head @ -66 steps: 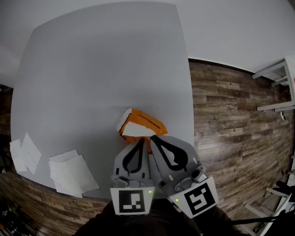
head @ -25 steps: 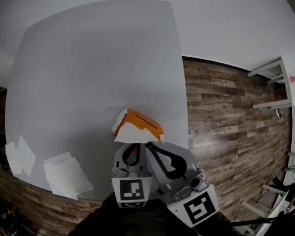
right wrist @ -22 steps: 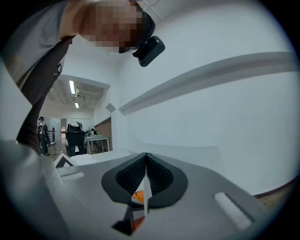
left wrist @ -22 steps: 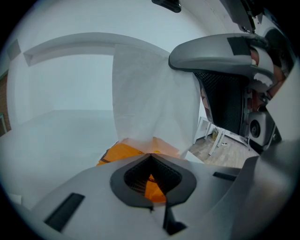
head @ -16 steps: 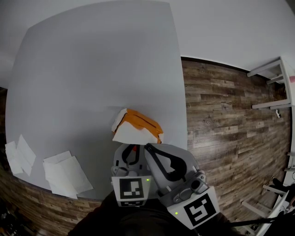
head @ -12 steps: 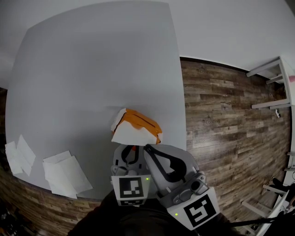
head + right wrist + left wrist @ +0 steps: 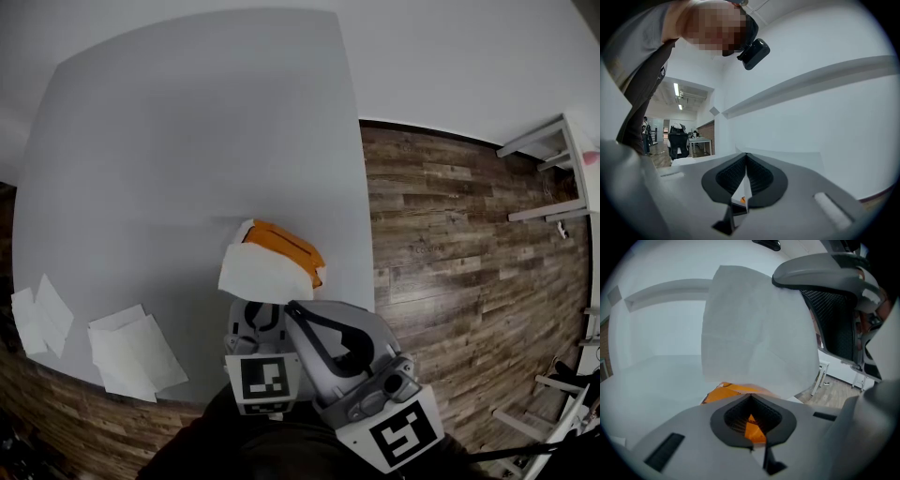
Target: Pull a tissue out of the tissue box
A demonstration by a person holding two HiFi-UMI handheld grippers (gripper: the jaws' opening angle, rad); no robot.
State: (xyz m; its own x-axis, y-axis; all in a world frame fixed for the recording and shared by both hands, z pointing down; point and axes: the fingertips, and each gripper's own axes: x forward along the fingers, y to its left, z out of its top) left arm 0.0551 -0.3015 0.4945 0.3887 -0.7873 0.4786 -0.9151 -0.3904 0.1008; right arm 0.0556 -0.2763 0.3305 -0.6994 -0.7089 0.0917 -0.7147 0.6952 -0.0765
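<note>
An orange tissue box [image 7: 287, 247] lies on the grey table [image 7: 187, 131] near its front right edge. A white tissue [image 7: 251, 273] stands up out of it, spread wide. My right gripper [image 7: 289, 306] is shut on the tissue's near edge; in the right gripper view the tissue [image 7: 745, 188] is a thin white strip between the shut jaws [image 7: 746, 158]. My left gripper [image 7: 255, 311] sits just left of it, partly hidden by the tissue. In the left gripper view its jaws [image 7: 751, 401] are closed with orange between them, the box [image 7: 723, 390] lies just past them, and the tissue [image 7: 754, 329] hangs above.
Loose white tissues [image 7: 139, 352] lie at the table's front left, with more [image 7: 39, 309] at the left edge. Wooden floor [image 7: 450, 244] runs along the right, with a white frame [image 7: 553, 155] at the far right. A person leans over the right gripper view.
The right gripper has drawn back toward me and the tissue has come up higher and wider out of the box. The left gripper has stayed at the box's near edge.
</note>
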